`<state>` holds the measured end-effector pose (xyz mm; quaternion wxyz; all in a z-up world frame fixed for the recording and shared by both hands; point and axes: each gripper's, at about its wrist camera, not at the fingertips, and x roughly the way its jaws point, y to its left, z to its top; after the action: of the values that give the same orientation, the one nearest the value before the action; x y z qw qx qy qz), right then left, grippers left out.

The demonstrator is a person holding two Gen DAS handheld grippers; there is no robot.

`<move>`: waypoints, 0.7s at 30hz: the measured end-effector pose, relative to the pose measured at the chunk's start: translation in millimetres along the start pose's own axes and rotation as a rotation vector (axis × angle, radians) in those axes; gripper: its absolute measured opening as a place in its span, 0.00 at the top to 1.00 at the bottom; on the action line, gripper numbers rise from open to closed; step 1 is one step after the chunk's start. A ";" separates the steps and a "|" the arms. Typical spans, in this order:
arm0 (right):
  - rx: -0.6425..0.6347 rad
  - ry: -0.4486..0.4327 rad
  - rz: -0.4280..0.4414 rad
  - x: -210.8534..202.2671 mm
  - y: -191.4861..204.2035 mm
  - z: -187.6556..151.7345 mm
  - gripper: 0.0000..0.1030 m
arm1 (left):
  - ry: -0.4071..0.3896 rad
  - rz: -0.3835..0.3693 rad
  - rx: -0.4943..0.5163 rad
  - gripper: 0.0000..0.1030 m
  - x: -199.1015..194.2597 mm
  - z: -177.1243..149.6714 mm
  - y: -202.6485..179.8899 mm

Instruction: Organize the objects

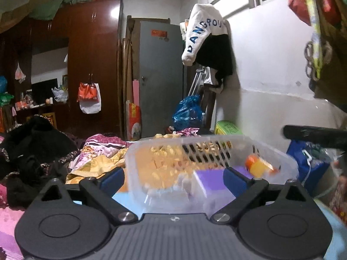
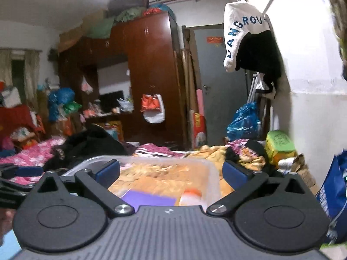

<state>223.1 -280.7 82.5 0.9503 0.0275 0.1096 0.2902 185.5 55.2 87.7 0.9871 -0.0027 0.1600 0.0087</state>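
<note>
A clear plastic basket [image 1: 216,147] with slotted walls stands in front of my left gripper [image 1: 173,176], which is open with its blue pads either side of the near wall. Inside lie a purple flat object [image 1: 208,178] and a small yellow bottle with an orange cap [image 1: 259,166]. In the right wrist view the same basket [image 2: 211,171] sits between the open fingers of my right gripper [image 2: 171,171], with the purple object [image 2: 147,198] and the bottle [image 2: 192,196] close below. Neither gripper holds anything.
A bed with yellow and floral cloth [image 2: 208,151] and dark clothes [image 1: 32,147] lies beyond. A green box [image 2: 279,143] and a blue bag [image 2: 334,186] stand at the right by the white wall. A wardrobe [image 1: 93,65] and a grey door [image 1: 160,75] are behind.
</note>
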 end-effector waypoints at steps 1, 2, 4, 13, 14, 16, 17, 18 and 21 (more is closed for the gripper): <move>0.016 -0.003 0.023 -11.8 -1.4 -8.9 0.00 | 0.002 -0.003 0.014 0.04 -9.8 -10.3 0.7; 0.027 0.002 0.042 -21.3 -0.7 -20.1 0.00 | 0.002 0.000 0.023 0.04 -19.5 -20.9 1.4; 0.021 0.043 0.048 -31.2 1.3 -44.8 0.00 | -0.010 -0.004 0.032 0.04 -41.4 -46.1 2.1; 0.089 0.114 0.068 -30.9 19.1 -101.0 0.00 | -0.019 -0.016 0.008 0.04 -106.8 -121.3 -6.8; 0.067 0.119 0.053 -29.5 22.8 -100.2 0.00 | -0.015 -0.011 0.007 0.04 -110.1 -126.9 -9.9; 0.042 0.129 0.052 -26.8 29.8 -99.9 0.00 | -0.004 -0.004 0.018 0.04 -112.6 -134.7 -14.8; 0.044 0.135 0.062 -25.1 30.2 -99.3 0.00 | -0.014 -0.007 0.025 0.04 -115.5 -137.8 -18.4; 0.042 0.143 0.071 -21.5 31.6 -98.4 0.01 | -0.020 -0.002 0.029 0.04 -118.9 -140.5 -22.3; 0.014 0.169 0.043 -16.0 38.7 -103.8 0.06 | -0.034 -0.001 0.054 0.04 -122.8 -149.7 -31.6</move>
<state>165.8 -258.7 -11.1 0.9310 0.0120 0.1908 0.3110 22.3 20.3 -15.5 0.9894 0.0238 0.1433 0.0041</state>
